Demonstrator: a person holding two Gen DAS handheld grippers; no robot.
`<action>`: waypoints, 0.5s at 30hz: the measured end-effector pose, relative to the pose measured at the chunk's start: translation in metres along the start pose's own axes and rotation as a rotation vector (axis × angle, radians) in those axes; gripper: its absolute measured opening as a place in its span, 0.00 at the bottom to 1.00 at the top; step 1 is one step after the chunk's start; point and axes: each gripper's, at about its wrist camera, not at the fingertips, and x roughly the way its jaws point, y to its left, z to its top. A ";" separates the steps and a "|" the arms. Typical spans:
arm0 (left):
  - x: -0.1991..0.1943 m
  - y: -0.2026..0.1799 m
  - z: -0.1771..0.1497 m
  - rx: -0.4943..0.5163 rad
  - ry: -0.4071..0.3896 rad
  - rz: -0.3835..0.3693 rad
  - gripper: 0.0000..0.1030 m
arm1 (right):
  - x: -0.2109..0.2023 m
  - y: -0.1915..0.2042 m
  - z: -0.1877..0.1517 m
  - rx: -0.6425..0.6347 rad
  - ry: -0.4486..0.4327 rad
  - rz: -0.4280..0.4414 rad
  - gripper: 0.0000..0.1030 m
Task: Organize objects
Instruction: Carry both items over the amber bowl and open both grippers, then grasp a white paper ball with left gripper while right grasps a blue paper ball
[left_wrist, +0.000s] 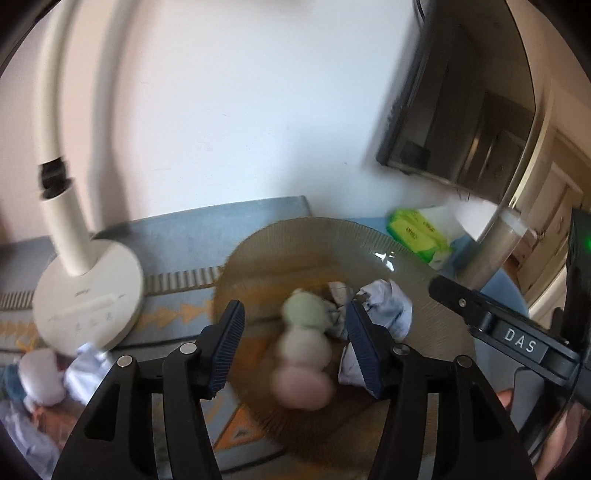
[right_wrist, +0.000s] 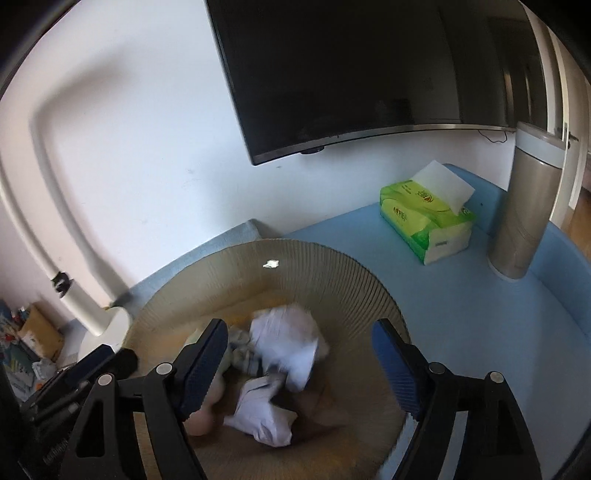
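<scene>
A ribbed glass bowl (left_wrist: 417, 266) sits on the patterned mat. In it lie a plush skewer of green, white and pink balls (left_wrist: 303, 350) and crumpled white paper wads (left_wrist: 388, 306). My left gripper (left_wrist: 295, 347) is open over the bowl, its fingers on either side of the plush toy without touching it. In the right wrist view the bowl (right_wrist: 332, 266) holds the paper wads (right_wrist: 288, 339) and the plush toy (right_wrist: 207, 410) at the left. My right gripper (right_wrist: 299, 369) is open above the paper wads.
A white desk lamp (left_wrist: 88, 306) stands left of the bowl, with more crumpled paper (left_wrist: 40, 376) near its base. A green tissue pack (right_wrist: 428, 218) and a metal tumbler (right_wrist: 524, 206) stand on the blue table at the right. A dark screen (right_wrist: 369, 66) hangs on the wall.
</scene>
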 end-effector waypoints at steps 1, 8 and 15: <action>-0.008 0.003 -0.002 -0.008 -0.001 -0.005 0.54 | -0.007 0.004 -0.004 -0.008 -0.002 0.007 0.77; -0.113 0.024 -0.031 0.006 -0.134 0.064 0.75 | -0.072 0.062 -0.036 -0.110 -0.050 0.043 0.77; -0.212 0.074 -0.067 -0.042 -0.235 0.211 0.85 | -0.124 0.124 -0.070 -0.207 -0.101 0.107 0.77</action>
